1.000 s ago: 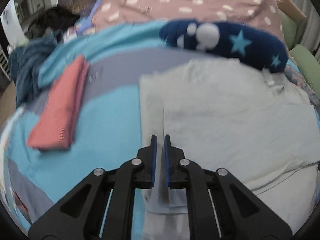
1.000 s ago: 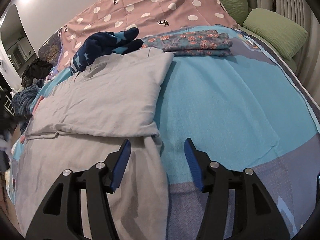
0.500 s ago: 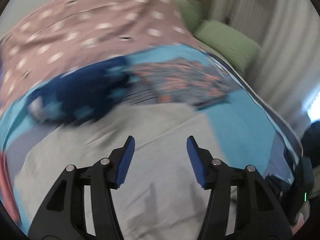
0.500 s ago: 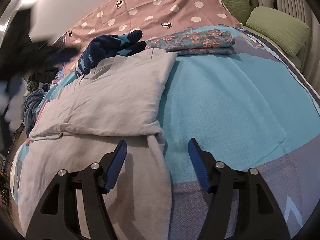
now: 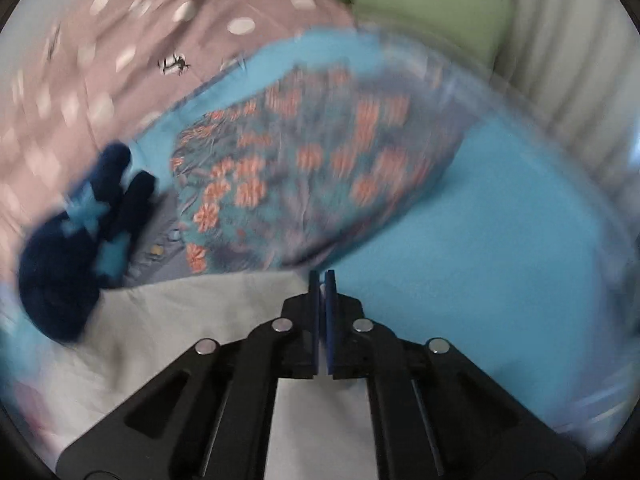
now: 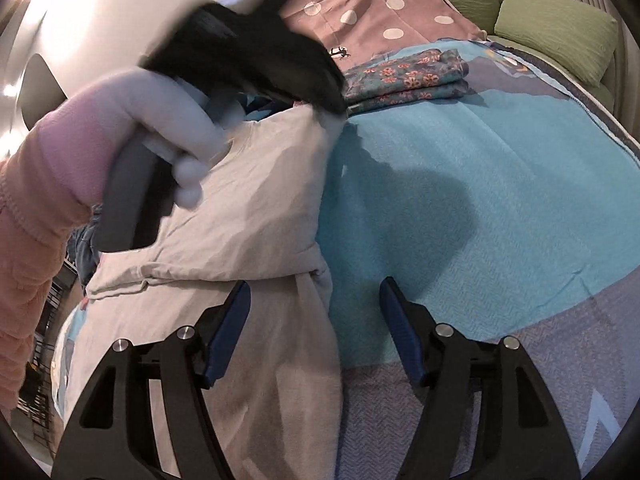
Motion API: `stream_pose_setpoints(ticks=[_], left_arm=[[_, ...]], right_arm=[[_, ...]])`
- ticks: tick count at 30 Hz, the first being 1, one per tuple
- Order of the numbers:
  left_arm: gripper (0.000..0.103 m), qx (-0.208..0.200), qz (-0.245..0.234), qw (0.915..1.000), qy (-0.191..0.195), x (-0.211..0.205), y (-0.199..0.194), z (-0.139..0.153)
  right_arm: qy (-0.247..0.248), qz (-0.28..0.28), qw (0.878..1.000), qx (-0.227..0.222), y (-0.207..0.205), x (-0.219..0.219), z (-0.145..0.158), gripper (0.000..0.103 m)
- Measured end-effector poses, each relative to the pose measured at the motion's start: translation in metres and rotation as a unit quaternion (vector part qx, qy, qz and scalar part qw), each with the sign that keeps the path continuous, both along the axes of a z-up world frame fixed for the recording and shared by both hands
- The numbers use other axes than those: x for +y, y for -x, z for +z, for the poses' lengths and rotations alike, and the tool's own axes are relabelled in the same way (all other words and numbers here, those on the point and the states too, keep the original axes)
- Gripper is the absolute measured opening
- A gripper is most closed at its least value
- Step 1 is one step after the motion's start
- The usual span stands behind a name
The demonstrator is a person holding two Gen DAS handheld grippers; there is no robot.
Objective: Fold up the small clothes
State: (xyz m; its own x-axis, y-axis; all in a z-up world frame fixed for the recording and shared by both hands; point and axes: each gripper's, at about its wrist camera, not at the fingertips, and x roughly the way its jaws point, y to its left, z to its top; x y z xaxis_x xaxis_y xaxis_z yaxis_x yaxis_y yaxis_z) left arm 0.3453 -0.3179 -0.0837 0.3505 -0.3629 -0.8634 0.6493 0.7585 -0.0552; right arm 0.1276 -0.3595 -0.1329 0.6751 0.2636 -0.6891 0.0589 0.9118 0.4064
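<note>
A pale grey garment point(image 6: 248, 208) lies partly folded on the blue bedspread point(image 6: 460, 200). My left gripper point(image 5: 322, 276) is shut on the garment's far right corner, with a sliver of pale cloth between its pads. In the right wrist view the left gripper point(image 6: 328, 104) shows as a black blur at that raised corner, held by a white-gloved hand point(image 6: 160, 120) with a pink sleeve. My right gripper point(image 6: 314, 284) stands open above the near right edge of the grey garment point(image 5: 192, 312), and its pads press on nothing.
A folded floral cloth point(image 5: 304, 168) point(image 6: 404, 76) lies just beyond the grey garment's corner. A navy item with stars point(image 5: 72, 256) sits to its left. Behind are a pink polka-dot sheet point(image 6: 372, 4) and green pillows point(image 6: 556, 32).
My left gripper swept from the garment's left side to its far right corner, opening on the way and shutting there. My right gripper opened a little wider and stayed in place.
</note>
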Motion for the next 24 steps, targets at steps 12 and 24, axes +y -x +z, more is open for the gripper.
stream_pose_setpoints(ticks=[12,24], left_arm=[[0.012,0.039,0.011,0.9875,0.152,0.019,-0.011,0.012],[0.047,-0.112,0.058,0.9913,0.035,0.169,0.052,0.025]], right_arm=[[-0.012,-0.003,1.0,-0.004,0.003,-0.001,0.0,0.068],[-0.023,-0.015,1.0,-0.01,0.007,-0.008,0.002,0.061]])
